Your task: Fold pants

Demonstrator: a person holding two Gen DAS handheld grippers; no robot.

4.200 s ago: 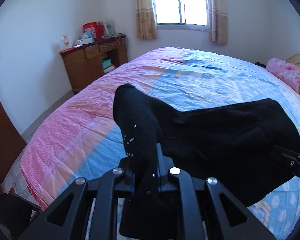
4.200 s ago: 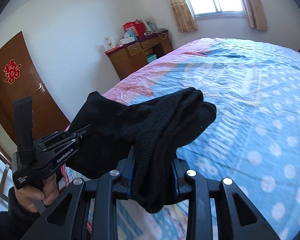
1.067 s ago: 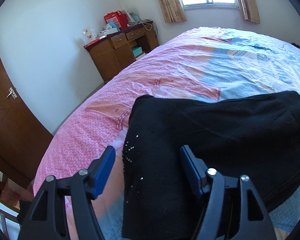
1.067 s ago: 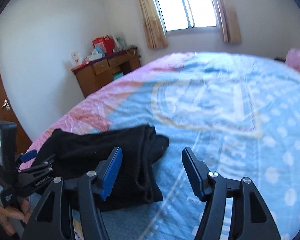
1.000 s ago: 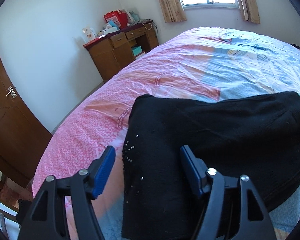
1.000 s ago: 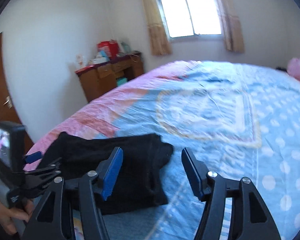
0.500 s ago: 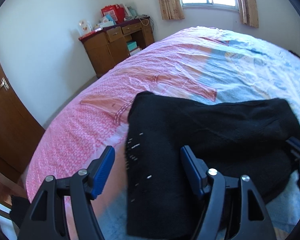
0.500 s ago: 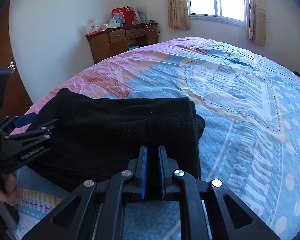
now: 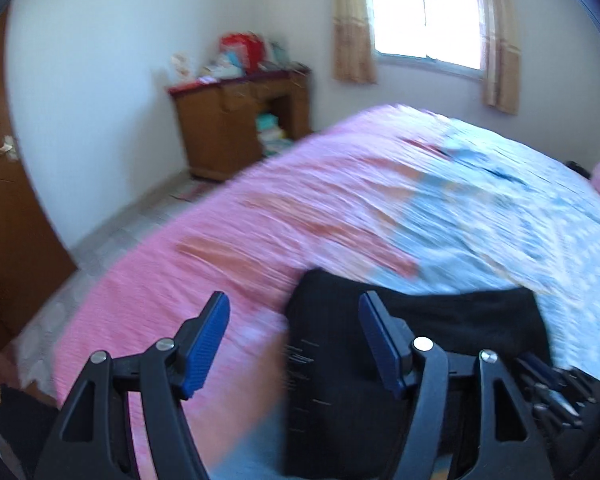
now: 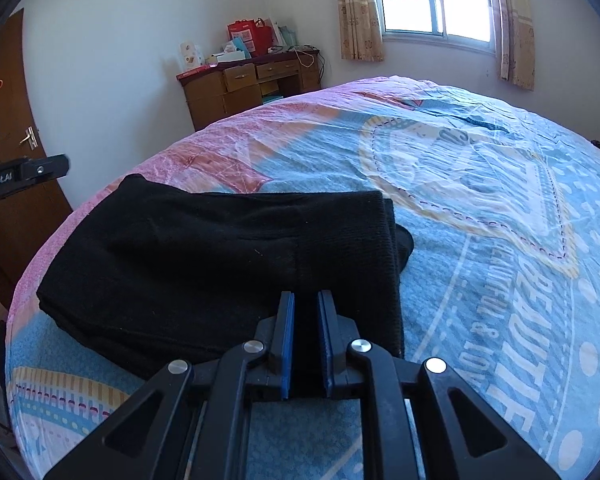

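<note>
1. Right claw (image 10: pixel 305 300), blue pads, has just closed to a narrow gap over the near edge of the folded black knit pants (image 10: pixel 220 256); whether it pinches fabric I cannot tell.
2. Left claw (image 9: pixel 294 312) wide open, holding nothing, above the pants' left end; view blurred.
3. Pants lie flat on the pink-and-blue patterned bed (image 10: pixel 480 208), near its front edge.
4. Brown wooden dresser (image 10: pixel 252 84) by the far wall; curtained window (image 10: pixel 440 0) behind.

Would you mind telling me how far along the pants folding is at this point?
Mostly done: the black pants lie in a flat folded rectangle on the bed. In hand: the right gripper has just closed at their near edge; the left gripper is open and empty. Left, probably: a last tidy or one more fold.
</note>
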